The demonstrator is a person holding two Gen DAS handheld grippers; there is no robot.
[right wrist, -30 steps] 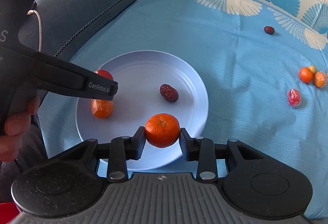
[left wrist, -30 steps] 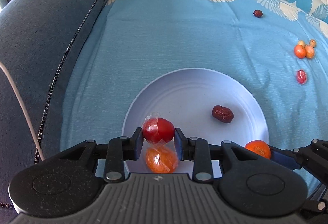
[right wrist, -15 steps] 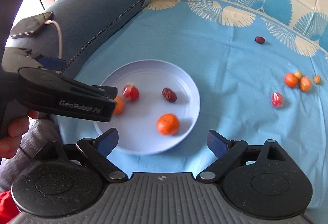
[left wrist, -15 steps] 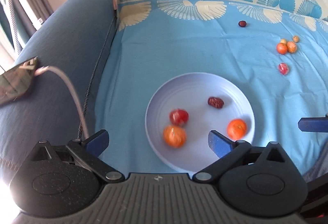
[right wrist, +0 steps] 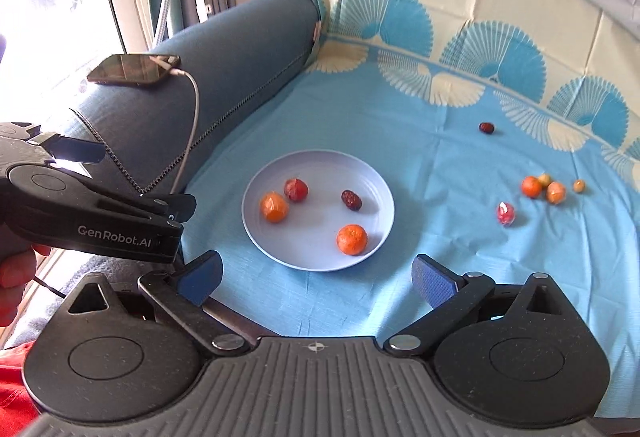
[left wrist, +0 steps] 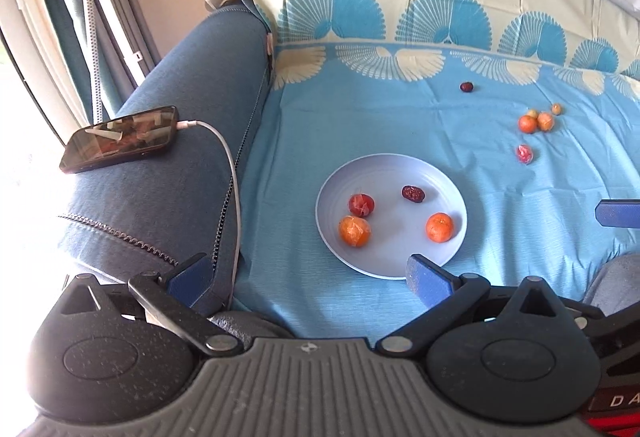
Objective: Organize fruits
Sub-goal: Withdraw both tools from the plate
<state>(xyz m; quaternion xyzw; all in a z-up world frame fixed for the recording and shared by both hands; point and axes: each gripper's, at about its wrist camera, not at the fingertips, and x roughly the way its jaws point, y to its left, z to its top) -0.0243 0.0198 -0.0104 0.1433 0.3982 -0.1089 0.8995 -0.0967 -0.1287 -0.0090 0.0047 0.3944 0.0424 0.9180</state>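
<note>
**A:** Jaws first, then: where did you leave them?

**B:** Your left gripper (left wrist: 308, 275) had its jaws spread wide with nothing between the pads; they had just been opening. Your right gripper (right wrist: 318, 275) was the same, jaws just opened wide and bare.

**A:** And the fruit?

**B:** Four pieces lay on the plate (right wrist: 376, 193), ahead of both pairs of jaws: a bare orange (right wrist: 352, 239), a wrapped orange fruit (right wrist: 274, 207), a wrapped red fruit (right wrist: 296, 190) just beside it, and a red date (right wrist: 351, 200). None touched your pads.

**A:** So which step was that?

**B:** I judged it the gap between a drop and the next pick. Loose fruit waited on the blue cloth (right wrist: 440, 157), beyond your right jaws and off to their right: a wrapped red piece (right wrist: 505, 214), a small cluster (right wrist: 550, 188) past it, and a lone date (right wrist: 487, 127) farthest out.

**A:** What did the next move call for?

**B:** Probably a reach forward and rightward, jaws kept wide until they straddled one piece. The cluster sat packed, so you would need to single one out.

**A:** Anything you could not make out?

**B:** The cluster's smaller fruits were too small to name. From the left wrist, only one blue pad of your right gripper showed, cut by the frame edge. A phone (right wrist: 134, 69) on the sofa arm (right wrist: 240, 49) stayed aside.
</note>
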